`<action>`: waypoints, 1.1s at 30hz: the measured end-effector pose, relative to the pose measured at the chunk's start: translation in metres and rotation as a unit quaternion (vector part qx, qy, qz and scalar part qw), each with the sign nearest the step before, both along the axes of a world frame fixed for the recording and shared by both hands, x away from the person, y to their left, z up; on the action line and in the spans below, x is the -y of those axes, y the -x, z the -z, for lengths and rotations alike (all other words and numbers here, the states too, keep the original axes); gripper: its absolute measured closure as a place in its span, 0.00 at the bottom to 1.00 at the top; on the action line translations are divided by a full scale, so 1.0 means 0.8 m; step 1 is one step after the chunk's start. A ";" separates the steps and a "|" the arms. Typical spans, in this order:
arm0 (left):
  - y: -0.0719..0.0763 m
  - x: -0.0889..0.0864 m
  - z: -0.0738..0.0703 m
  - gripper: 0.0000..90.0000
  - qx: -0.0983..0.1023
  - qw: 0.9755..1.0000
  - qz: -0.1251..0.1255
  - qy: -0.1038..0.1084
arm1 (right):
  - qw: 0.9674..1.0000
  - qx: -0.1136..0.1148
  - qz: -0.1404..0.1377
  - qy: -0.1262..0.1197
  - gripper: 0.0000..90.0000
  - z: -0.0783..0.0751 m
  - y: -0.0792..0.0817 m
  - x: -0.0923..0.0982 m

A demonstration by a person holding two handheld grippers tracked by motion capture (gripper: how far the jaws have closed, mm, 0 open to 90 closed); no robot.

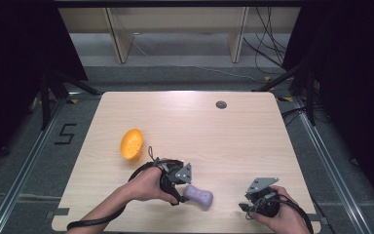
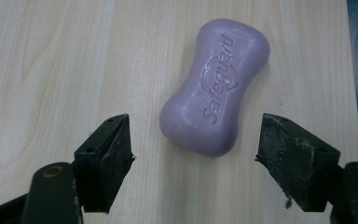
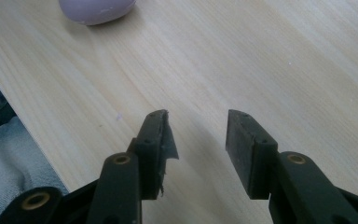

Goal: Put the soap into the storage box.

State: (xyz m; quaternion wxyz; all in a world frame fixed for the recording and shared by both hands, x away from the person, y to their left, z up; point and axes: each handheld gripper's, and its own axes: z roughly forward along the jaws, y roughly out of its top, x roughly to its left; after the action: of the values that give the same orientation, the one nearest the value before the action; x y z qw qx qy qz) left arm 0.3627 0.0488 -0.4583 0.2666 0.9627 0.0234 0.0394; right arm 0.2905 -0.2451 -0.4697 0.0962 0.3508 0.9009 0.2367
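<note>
A lilac bar of soap (image 1: 198, 195) with an embossed logo lies flat on the wooden table (image 1: 199, 126) near its front edge. My left gripper (image 1: 181, 191) is just left of it. In the left gripper view, the soap (image 2: 214, 88) lies straight ahead with its near end between the tips of my left gripper (image 2: 195, 137), which is open; the pads stand clear of the bar on both sides. My right gripper (image 1: 248, 202) rests at the front right, aimed toward the soap (image 3: 98, 9). My right gripper (image 3: 198, 126) is open over bare wood.
An orange oval dish (image 1: 131, 144) sits on the table's left half, behind my left hand. A round grey grommet (image 1: 221, 104) is set into the far side. The front table edge runs close to both hands, with the person's jeans (image 3: 9, 158) just beyond it.
</note>
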 end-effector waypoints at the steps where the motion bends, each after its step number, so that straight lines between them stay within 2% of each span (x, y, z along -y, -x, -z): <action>1: -0.001 0.002 0.001 0.28 -0.002 1.000 0.005 -0.003 | 1.000 0.002 0.000 -0.004 0.65 0.000 0.000 0.000; 5: -0.003 0.012 0.004 0.28 -0.008 1.000 0.015 -0.003 | 1.000 -0.001 -0.002 -0.002 0.65 0.000 -0.001 0.000; 10: -0.002 0.024 0.012 0.29 -0.019 0.999 0.032 -0.017 | 1.000 -0.002 0.003 -0.005 0.65 0.000 -0.001 0.000; 20: -0.001 0.039 0.019 0.30 -0.019 0.998 0.049 -0.032 | 1.000 -0.007 0.003 -0.008 0.65 0.001 0.000 0.000; 30: 0.003 0.052 0.022 0.32 -0.008 0.996 0.070 -0.053 | 1.000 -0.011 0.006 -0.010 0.65 0.001 0.000 -0.001; 33: 0.002 0.054 0.024 0.33 -0.013 0.996 0.070 -0.056 | 1.000 -0.012 0.007 -0.010 0.65 0.002 0.000 -0.001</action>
State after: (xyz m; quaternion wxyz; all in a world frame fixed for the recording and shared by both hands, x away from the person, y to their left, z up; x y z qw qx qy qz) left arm 0.3609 0.0053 -0.4772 0.2141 0.9758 -0.0425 0.0091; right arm 0.2906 -0.2444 -0.4711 0.0832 0.3607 0.8973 0.2404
